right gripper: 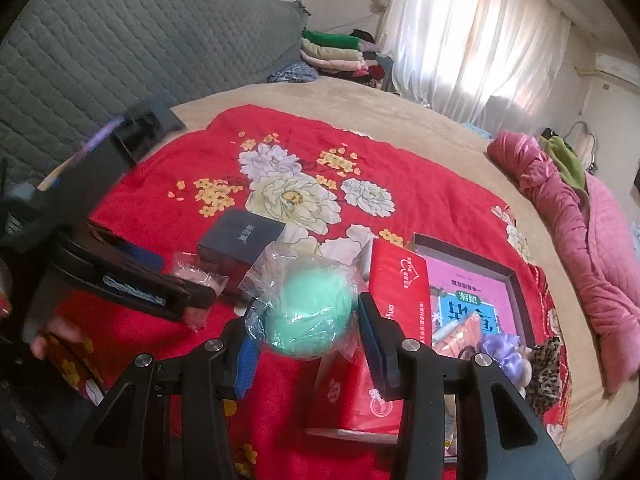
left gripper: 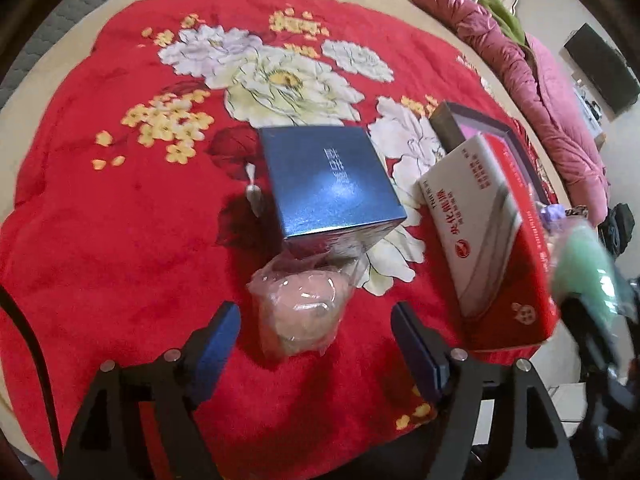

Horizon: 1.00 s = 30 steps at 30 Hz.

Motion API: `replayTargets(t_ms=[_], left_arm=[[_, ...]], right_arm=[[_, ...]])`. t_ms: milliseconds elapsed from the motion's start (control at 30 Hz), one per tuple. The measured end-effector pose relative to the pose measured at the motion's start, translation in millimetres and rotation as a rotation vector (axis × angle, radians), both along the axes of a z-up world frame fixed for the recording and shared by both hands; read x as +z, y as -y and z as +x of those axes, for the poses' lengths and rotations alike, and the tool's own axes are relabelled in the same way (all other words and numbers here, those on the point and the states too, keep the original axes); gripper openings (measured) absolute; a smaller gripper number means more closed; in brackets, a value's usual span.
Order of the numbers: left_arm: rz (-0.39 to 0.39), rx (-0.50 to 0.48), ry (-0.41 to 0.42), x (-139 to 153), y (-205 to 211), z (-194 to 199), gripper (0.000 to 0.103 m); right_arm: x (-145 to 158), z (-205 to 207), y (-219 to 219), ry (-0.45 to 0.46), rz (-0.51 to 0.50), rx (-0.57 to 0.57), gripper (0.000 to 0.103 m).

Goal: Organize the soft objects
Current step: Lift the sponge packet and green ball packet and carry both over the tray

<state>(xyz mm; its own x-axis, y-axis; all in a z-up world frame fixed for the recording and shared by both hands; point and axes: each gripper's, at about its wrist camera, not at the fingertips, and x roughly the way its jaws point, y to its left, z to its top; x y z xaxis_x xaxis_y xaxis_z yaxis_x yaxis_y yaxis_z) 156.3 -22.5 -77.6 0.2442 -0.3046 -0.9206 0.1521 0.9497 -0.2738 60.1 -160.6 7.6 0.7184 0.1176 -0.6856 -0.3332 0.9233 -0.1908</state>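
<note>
Nearest the left tool (left gripper: 314, 344), a pink ball (left gripper: 298, 314) in a clear wrapper lies on the red flowered blanket (left gripper: 100, 240) of the bed, between the two blue pads but touched by neither; the jaws stand well apart with daylight on both sides. Just beyond it sits a blue box (left gripper: 328, 184), its near edge almost over the wrapper, and to the right a red tissue pack (left gripper: 492, 248) leans beside an open dark box (left gripper: 480, 128).

The right tool (right gripper: 306, 340) is clamped on a green ball (right gripper: 308, 312), also in a crinkled clear bag, carried above the blanket with the red tissue pack (right gripper: 400, 300) just to its right and the open box (right gripper: 516, 280) of small items beyond.

What could go wrong, as I judge it: the slick plastic (loose and bunched at the corners) may let the green ball slide out of the pads if the grip catches film rather than foam. The pink ball is round and free, so a nudge from either left pad could roll it against the blue box. Squeezing either ball hard would only deform it, making a release less predictable over the crowded open box.
</note>
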Motion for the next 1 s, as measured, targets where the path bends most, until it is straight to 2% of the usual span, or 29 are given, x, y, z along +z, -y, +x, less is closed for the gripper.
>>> replayTargets(t_ms=[133, 233, 267, 300, 400, 467, 533, 667, 1000], left_arm=[[0.026, 0.006, -0.032, -18.3, 6.5, 8.0, 0.077], [0.017, 0.019, -0.058, -26.3, 4.9, 10.4, 0.072], [0.013, 0.019, -0.07, -27.5, 4.4, 10.4, 0.057], [0.016, 0.022, -0.069, -26.8, 3.3, 9.9, 0.051], [0.036, 0.029, -0.044, -18.9, 0.1, 7.9, 0.051], [0.008, 0.031, -0.026, -8.8, -2.0, 5.0, 0.05], [0.033, 0.034, 0.002, 3.0, -0.9, 2.5, 0.05], [0.006, 0.018, 0.052, 32.6, 6.0, -1.7, 0.05], [-0.041, -0.093, 0.199, 113.1, 69.7, -1.1, 0.05]], right_arm=[[4.5, -1.2, 5.0, 0.006, 0.0, -0.008, 0.046], [8.0, -0.9, 8.5, 0.011, -0.001, -0.013, 0.046], [9.1, -1.0, 9.4, 0.012, -0.001, -0.014, 0.046], [10.6, -1.3, 10.5, 0.015, 0.001, -0.016, 0.046], [14.9, -1.9, 13.2, 0.023, 0.014, -0.023, 0.046], [18.1, -2.3, 15.5, 0.029, 0.031, -0.028, 0.046], [21.4, -3.2, 18.4, 0.036, 0.039, -0.032, 0.046], [31.7, -5.9, 26.6, 0.053, 0.069, -0.044, 0.046], [74.9, -19.2, 90.2, 0.136, 0.155, -0.168, 0.046]])
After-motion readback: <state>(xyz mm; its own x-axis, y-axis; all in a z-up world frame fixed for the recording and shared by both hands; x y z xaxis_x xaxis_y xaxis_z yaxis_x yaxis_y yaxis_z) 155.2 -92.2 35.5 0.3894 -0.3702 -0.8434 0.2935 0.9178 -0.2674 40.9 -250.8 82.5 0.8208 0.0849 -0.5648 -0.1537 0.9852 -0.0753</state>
